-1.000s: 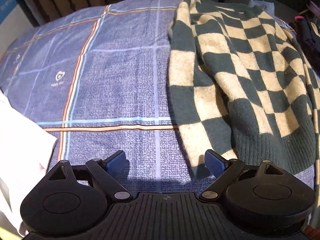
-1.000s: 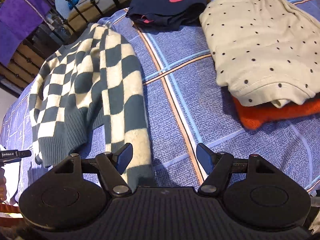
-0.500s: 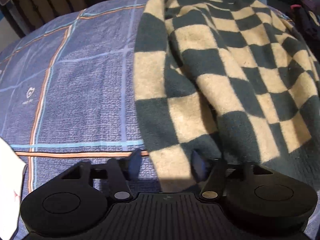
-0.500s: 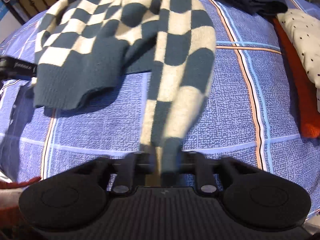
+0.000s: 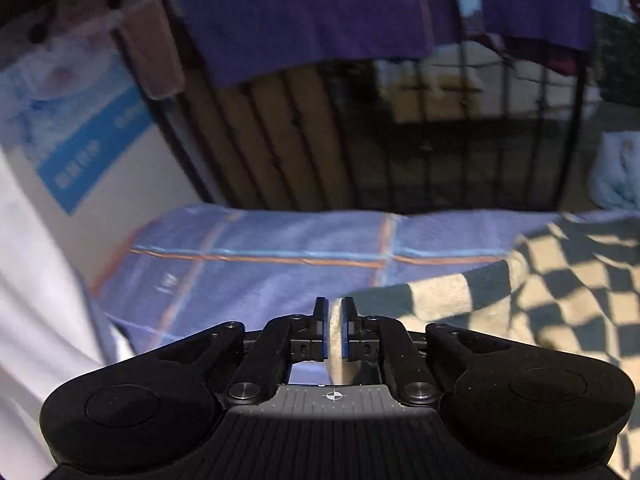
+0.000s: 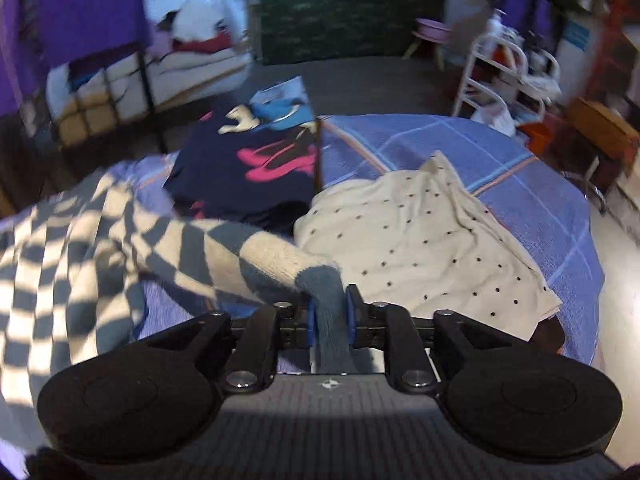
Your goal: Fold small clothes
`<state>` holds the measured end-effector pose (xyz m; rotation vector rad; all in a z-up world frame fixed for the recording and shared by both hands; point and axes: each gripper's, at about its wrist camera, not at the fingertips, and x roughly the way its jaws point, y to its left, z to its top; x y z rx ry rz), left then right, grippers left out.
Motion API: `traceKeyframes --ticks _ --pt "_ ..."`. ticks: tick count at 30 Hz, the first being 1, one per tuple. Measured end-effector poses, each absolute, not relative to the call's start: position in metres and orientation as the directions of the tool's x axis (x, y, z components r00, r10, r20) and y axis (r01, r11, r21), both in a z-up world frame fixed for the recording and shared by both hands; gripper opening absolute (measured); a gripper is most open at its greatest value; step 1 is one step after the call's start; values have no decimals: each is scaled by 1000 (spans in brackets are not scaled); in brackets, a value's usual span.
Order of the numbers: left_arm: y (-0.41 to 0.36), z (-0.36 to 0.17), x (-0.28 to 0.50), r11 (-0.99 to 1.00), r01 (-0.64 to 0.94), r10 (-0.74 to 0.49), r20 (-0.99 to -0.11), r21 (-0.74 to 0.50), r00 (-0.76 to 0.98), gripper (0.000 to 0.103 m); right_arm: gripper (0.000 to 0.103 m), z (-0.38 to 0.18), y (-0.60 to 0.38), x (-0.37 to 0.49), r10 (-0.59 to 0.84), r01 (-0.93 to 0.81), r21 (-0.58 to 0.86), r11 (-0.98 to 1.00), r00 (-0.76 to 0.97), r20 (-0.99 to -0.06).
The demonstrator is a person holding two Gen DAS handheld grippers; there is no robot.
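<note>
A cream and dark teal checkered sweater (image 5: 560, 300) lies on the blue plaid bedsheet (image 5: 260, 276). My left gripper (image 5: 334, 308) is closing, and a cream sleeve end (image 5: 432, 292) is pinched between its blue pads. In the right wrist view the sweater (image 6: 60, 272) spreads at the left. Its other sleeve (image 6: 256, 256) stretches up off the bed to my right gripper (image 6: 329, 296). The teal ribbed cuff (image 6: 326, 320) sits pressed between the pads, though the jaws are easing open.
A folded cream dotted garment (image 6: 420, 240) and a navy garment with pink print (image 6: 248, 168) lie on the bed's far side. A black metal rail (image 5: 400, 140) with purple cloth (image 5: 312, 20) stands behind. White fabric (image 5: 32, 280) is at the left, a white rack (image 6: 500, 76) beyond.
Both grippers went from open above the bed to shut on the sweater's sleeve ends. Both have risen and tilted up, lifting the sleeves off the sheet.
</note>
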<state>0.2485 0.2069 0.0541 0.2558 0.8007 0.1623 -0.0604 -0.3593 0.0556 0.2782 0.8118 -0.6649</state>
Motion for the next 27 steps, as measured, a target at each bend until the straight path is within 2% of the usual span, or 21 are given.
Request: traceKeyframes --ticks 1,2,3,5,6,12,15,19,23,25,27 --pt "219 62 257 943 -93 292 -662 319 691 78 49 56 -362 -61 -428 652 17 758 517 -741" --pt "228 68 262 927 -133 340 -633 351 696 89 56 56 -360 -60 -412 644 44 764 540 -734" --pt "234 71 264 911 -161 379 -616 381 691 103 56 54 -353 -60 -393 627 59 777 556 -733" --pt "237 70 260 915 -145 370 -636 377 678 103 65 43 -334 -55 -340 586 87 806 579 -741" --pt "234 64 254 929 -116 334 -662 351 671 103 66 36 -323 -55 -311 567 106 817 587 -747" --pt "171 -19 171 982 119 71 -864 150 498 103 66 -14 -266 -46 -43 462 254 849 540 -840" --pt "130 -62 129 974 220 -33 -924 56 382 103 63 -32 -255 -32 38 425 283 860 500 -865" --pt "87 -98 95 954 295 -54 -946 45 318 103 62 -45 -260 -3 74 429 322 844 502 -862" --pt "63 -98 90 941 337 -93 -942 22 322 103 62 -69 -256 36 105 411 319 854 465 -879" --pt "54 -105 94 930 366 -81 -955 31 287 103 58 -86 -250 51 106 429 301 852 421 -901" --pt "46 -111 96 930 365 -69 -960 36 271 103 63 -94 -239 60 100 426 293 856 419 -902"
